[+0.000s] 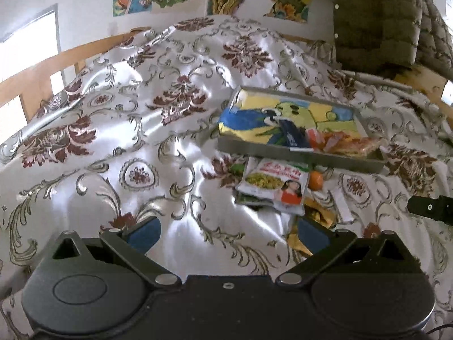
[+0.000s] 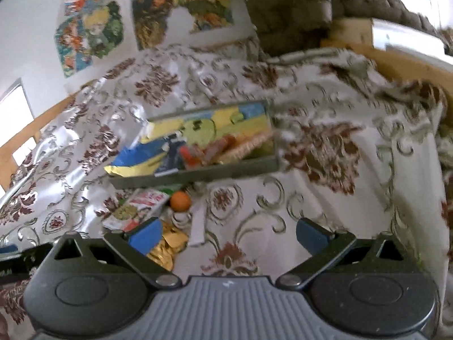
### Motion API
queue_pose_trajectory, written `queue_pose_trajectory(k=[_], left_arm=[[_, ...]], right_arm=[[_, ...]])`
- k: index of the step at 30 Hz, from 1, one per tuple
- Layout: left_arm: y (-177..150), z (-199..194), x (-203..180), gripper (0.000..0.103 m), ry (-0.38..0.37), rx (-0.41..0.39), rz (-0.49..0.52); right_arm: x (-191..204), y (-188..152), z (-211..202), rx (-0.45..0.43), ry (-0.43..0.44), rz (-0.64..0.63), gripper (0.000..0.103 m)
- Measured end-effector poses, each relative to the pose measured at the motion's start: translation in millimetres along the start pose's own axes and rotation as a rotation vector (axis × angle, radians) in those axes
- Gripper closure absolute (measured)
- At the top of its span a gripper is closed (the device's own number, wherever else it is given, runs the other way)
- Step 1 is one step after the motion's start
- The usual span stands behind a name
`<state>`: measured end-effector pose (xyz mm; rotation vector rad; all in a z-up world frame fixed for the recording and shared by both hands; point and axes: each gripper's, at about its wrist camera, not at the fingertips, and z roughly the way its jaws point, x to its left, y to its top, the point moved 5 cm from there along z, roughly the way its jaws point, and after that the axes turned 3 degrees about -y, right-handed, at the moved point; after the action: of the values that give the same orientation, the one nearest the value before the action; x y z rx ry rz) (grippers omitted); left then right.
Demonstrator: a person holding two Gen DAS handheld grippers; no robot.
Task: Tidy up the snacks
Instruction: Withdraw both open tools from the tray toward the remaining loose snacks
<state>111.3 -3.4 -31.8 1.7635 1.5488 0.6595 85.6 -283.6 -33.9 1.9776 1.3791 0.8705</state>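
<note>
left claw (image 1: 228, 231) and right claw (image 2: 225, 233) both wide, empty, above the bed (image 1: 113, 130). loose snack bags (image 1: 273, 185) and orange (image 1: 315, 180) lie against the tray's (image 1: 297, 157) near edge. risk: slick bedspread lets a bag slide; orange may roll.

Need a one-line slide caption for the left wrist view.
Open left gripper over a patterned bedspread, facing a snack-filled tray with loose packets and an orange before it.
</note>
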Motion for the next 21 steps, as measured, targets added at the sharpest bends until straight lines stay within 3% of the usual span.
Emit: queue_pose_trajectory(k=[4, 9, 17, 21], left_arm=[[-5.1, 9.6, -6.0, 0.001, 0.002, 0.027, 0.055], [-11.8, 23.7, -13.3, 0.001, -0.007, 0.069, 0.101], [-14.2, 41.1, -23.7, 0.001, -0.045, 0.103, 0.168], [-12.2, 46.9, -33.5, 0.001, -0.103, 0.09, 0.188]], right_arm=[[-11.5, -9.9, 17.8, 0.106, -0.046, 0.039, 0.0], [-17.3, -17.9, 32.8, 0.19, -0.032, 0.086, 0.0], [-3.0, -17.9, 43.5, 0.226, 0.038, 0.03, 0.0], [0.6, -5.5, 50.1, 0.204, 0.081, -0.011, 0.0]])
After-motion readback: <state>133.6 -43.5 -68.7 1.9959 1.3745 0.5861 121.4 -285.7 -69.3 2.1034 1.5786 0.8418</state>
